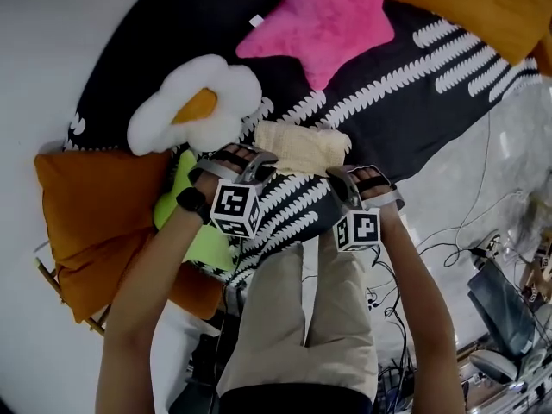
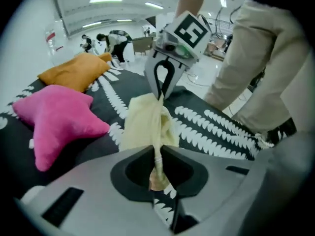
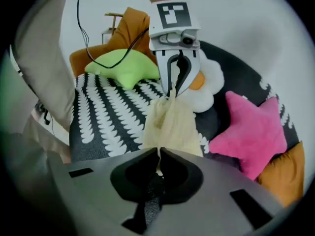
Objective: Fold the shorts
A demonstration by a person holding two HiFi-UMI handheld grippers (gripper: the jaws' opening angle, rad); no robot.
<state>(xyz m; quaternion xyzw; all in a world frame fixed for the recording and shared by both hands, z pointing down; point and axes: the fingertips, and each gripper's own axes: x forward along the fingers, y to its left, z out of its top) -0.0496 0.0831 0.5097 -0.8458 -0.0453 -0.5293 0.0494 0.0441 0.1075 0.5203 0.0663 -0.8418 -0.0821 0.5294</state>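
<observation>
The support was a round black cover (image 1: 164,41) printed with white leaf stripes. A pink star pillow (image 1: 323,15), a white flower pillow (image 1: 194,102) with an orange centre, and a lime-green pillow (image 1: 171,203) lay on it. An orange cushion (image 1: 470,3) lay at its far edge. The pale yellow shorts (image 1: 302,147) were bunched near its front.

The person wears pale beige trousers (image 1: 304,335) and a black watch (image 1: 191,200) on the left wrist, well behind the fingers. The left gripper (image 1: 257,151) and right gripper (image 1: 339,172) look alike: a grey shell just behind the fingers, black finger pads with a rounded black hollow at their root, and farther back a white cube (image 1: 235,210) printed with black square markers, one on each tool
</observation>
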